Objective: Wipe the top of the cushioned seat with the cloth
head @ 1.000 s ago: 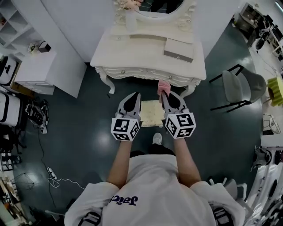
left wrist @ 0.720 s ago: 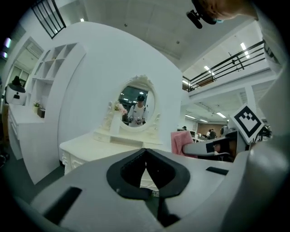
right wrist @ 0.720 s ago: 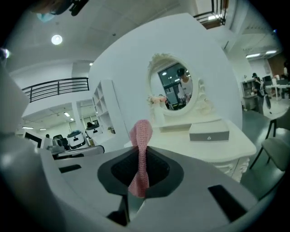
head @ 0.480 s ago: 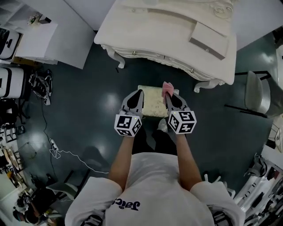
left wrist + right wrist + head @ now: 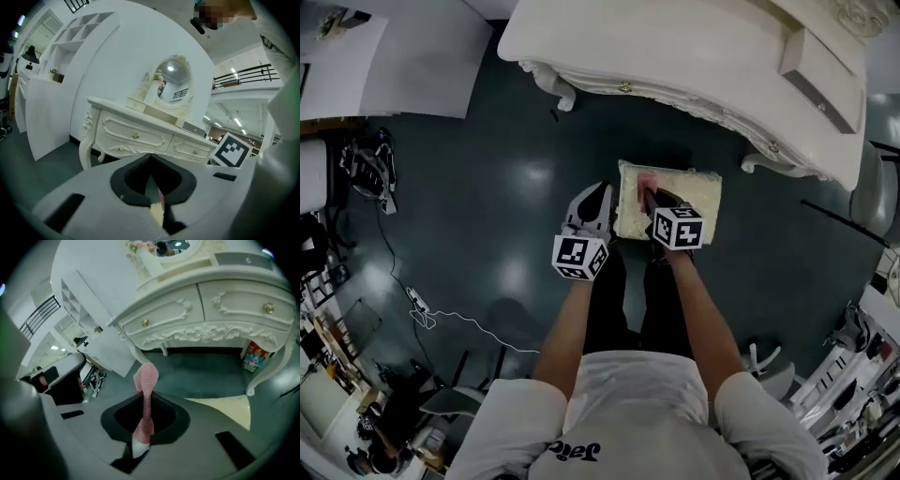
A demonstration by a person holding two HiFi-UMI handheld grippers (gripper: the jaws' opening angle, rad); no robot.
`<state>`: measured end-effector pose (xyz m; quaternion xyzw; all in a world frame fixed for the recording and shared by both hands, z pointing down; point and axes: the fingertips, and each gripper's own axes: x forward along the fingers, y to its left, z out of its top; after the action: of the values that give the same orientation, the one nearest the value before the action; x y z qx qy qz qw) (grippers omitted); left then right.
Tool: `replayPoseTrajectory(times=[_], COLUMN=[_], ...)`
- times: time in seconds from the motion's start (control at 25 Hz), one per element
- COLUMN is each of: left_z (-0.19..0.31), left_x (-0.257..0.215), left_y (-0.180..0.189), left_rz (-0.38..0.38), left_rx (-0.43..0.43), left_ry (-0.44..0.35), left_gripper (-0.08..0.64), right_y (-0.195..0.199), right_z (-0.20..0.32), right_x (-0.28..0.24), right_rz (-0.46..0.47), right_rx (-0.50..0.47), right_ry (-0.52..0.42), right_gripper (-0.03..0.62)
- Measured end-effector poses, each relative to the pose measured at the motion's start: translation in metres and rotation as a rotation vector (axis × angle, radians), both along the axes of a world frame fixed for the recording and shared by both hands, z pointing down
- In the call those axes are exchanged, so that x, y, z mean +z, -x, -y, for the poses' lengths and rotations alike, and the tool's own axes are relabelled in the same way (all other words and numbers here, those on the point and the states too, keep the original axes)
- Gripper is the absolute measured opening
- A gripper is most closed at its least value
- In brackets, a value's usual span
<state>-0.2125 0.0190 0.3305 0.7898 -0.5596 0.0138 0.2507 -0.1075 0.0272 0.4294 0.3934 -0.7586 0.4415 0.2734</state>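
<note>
I see right gripper point(image 5: 650, 198) clamped on pink cloth point(image 5: 145, 401). Strip lies lengthwise along jaws, free end pointing far, over cushioned seat point(image 5: 694, 192), left part. Left gripper point(image 5: 596, 197) pinched closed, empty, just beside seat's left edge.

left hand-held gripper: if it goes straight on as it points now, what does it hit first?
Probably the dresser: the left hand-held gripper, shut, points at its drawer fronts, with nothing seen between. Depth is unclear.

Cushioned seat point(image 5: 698, 194) just before the dressing table point(image 5: 675, 47), cloth point(image 5: 648, 180) over it.
</note>
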Motion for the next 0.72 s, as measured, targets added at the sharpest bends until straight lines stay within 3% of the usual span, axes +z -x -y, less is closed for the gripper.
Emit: replayPoseTrajectory(times=[0.32,0.52,0.72], left_z=[0.012,0.021,0.017], left_x=[0.118,0.158,0.167], left_y=[0.025,0.023,0.023], left_rz=[-0.032,-0.036,-0.021], left_rx=[0.102,0.077,-0.008], left_ry=[0.093,0.104,0.104], left_gripper=[0.014,0.014,0.014], right_y=[0.053,0.055,0.047], right_z=[0.005,0.011,0.012], right_x=[0.149,0.209,0.231], right_rz=[-0.123,-0.185,-0.214], right_rx=[-0.017,-0.02,-0.042], right_ry=[0.184,0.255,0.3], right_gripper=[0.026,0.026,0.025])
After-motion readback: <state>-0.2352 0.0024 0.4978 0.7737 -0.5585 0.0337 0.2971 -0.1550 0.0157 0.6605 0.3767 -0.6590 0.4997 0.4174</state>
